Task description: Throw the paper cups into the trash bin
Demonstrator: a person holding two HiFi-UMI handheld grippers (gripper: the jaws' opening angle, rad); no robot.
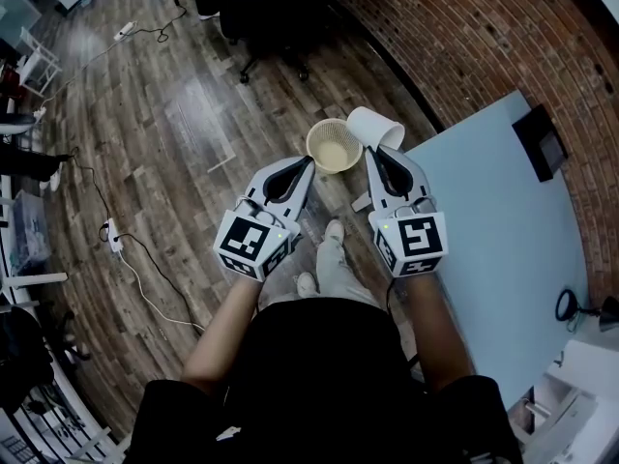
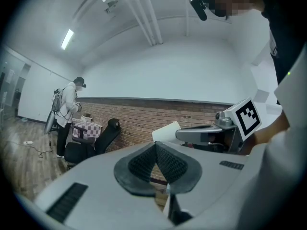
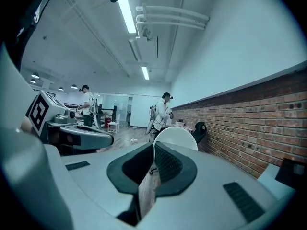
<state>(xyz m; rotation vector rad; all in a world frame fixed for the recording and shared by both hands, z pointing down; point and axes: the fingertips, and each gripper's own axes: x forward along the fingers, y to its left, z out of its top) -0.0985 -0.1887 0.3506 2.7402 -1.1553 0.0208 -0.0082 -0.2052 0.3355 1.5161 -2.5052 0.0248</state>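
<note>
**Two paper cups held over the floor**

The tan-lined paper cup (image 1: 334, 145) is pinched at its rim by the closed left tongs (image 1: 309, 160). Touching it, the white paper cup (image 1: 377, 129) is clamped by its wall in the right tongs (image 1: 370, 150). Both are held above the wooden floor (image 1: 174, 114), beside the light blue tabletop (image 1: 493, 211).

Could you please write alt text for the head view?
From above: the left gripper pinches a mouth-up paper cup and the right gripper a tipped white cup, over wooden floor beside a pale blue table.
</note>
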